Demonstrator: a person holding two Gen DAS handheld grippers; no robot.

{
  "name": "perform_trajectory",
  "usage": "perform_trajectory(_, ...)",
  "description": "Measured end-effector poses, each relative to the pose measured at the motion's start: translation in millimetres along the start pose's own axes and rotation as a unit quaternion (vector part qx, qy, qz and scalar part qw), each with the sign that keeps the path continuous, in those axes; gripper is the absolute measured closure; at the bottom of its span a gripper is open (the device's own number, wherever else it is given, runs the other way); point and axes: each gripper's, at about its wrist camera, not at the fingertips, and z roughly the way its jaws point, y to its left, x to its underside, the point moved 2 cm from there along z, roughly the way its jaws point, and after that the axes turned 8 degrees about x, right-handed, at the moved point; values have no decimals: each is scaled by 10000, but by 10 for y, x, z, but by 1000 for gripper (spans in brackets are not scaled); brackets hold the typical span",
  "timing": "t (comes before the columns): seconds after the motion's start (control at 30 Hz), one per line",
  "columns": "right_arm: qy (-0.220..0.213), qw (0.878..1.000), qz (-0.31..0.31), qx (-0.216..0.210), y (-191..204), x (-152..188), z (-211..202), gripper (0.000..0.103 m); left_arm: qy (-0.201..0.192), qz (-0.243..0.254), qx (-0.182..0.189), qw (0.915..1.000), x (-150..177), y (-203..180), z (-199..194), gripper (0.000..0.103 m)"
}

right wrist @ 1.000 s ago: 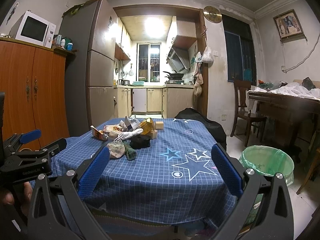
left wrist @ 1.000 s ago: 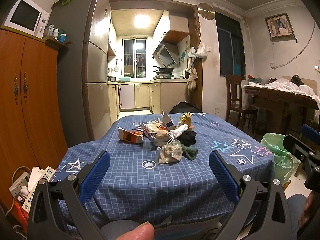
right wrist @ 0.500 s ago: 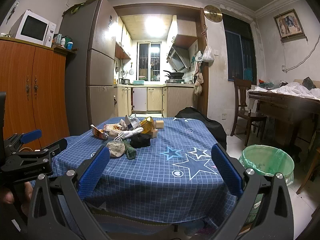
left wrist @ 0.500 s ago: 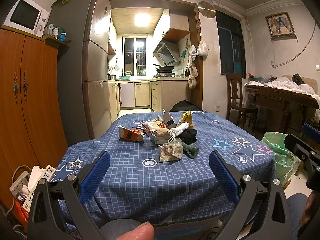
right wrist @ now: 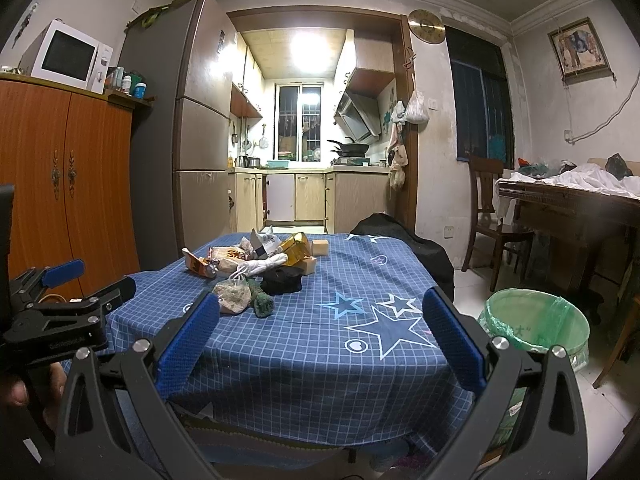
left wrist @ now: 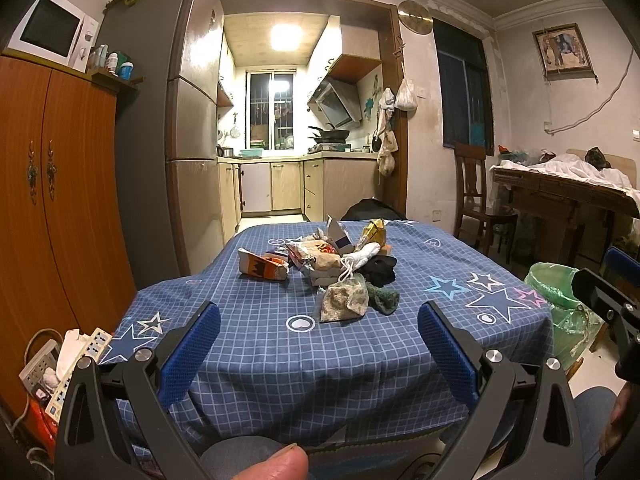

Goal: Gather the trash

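Little had moved since a second earlier: both grippers had eased slightly nearer the table, the trash pile sitting a touch larger in each view, and nothing on the cloth had shifted. The left gripper [left wrist: 319, 344] hung released and empty, its blue pads wide apart short of the near edge of the table [left wrist: 280, 360], with a fingertip [left wrist: 276, 462] of the person cut off at the bottom of the left wrist view. The right gripper [right wrist: 320, 340] was likewise spread open, holding nothing, level with the same edge. The trash pile [left wrist: 336, 264] lay on the blue checked cloth toward the far middle: an orange carton [left wrist: 262, 267] to the left, a clear bag of crumbs [left wrist: 345, 299] nearest, a dark green rag [left wrist: 383, 299] just beside it, a black cloth [left wrist: 379, 270] behind, and crumpled wrappers heaped together whose kinds were hard to make out. The green-lined bin [right wrist: 538, 326] stood on the floor to the right of the table, its lower part hidden by the right gripper's finger; from the left wrist view it was partly covered by the other gripper's frame
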Motion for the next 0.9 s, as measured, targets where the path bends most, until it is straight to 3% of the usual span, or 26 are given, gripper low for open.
perform_trajectory(0.9, 71, 10000, -24, -24, 18, 73, 31, 5, 135, -3, 9, 9999, 24, -2, 74, 5)
